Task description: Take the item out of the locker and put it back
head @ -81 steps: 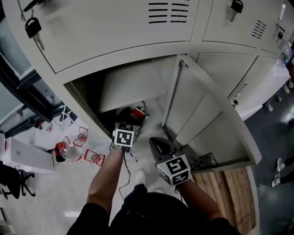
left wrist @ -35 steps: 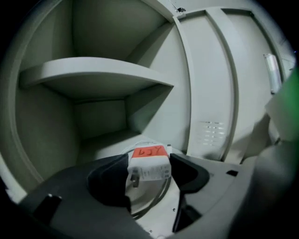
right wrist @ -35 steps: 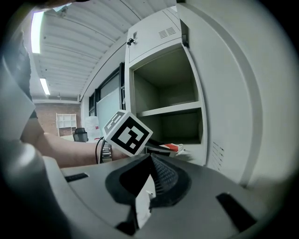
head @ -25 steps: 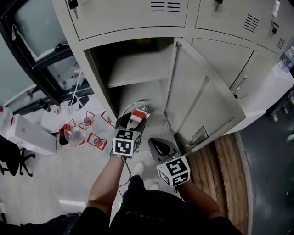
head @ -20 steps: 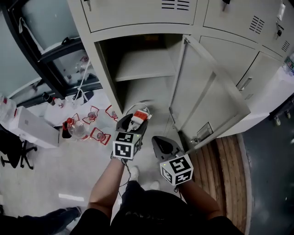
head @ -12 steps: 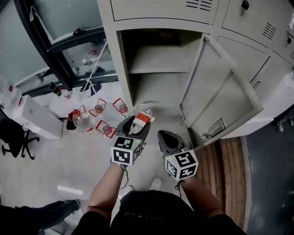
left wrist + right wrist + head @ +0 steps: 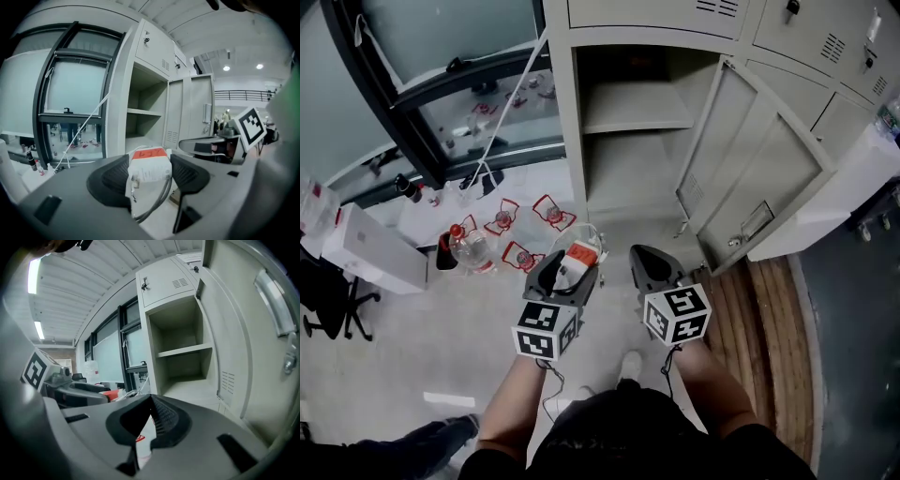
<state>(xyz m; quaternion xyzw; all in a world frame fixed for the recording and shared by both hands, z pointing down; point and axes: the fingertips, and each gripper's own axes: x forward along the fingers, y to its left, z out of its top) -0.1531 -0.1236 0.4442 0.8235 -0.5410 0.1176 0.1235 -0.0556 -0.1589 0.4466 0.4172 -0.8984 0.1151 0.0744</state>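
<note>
My left gripper (image 7: 568, 266) is shut on a white block with an orange label and a loop of grey cable (image 7: 578, 259). In the left gripper view the block (image 7: 149, 165) sits squarely between the two dark pads (image 7: 115, 178), and the cable hangs below it. The grey locker (image 7: 635, 159) stands ahead with its door (image 7: 752, 176) swung open to the right. Both of its shelves show empty (image 7: 143, 125). My right gripper (image 7: 650, 262) hangs beside the left one, shut with nothing in it (image 7: 151, 420). Both grippers are well out in front of the locker (image 7: 186, 363), above the floor.
Plastic bottles and red-and-white packets (image 7: 501, 238) lie on the floor left of the locker, beside a white box (image 7: 371, 249). A dark window frame (image 7: 441, 94) is at far left, with a thin white cord slanting across it. A wooden pallet (image 7: 771, 323) lies at right.
Both grippers have drawn back from the locker, the left one carrying the white block out of the lower compartment. The locker now stands farther away and its whole opening shows.
</note>
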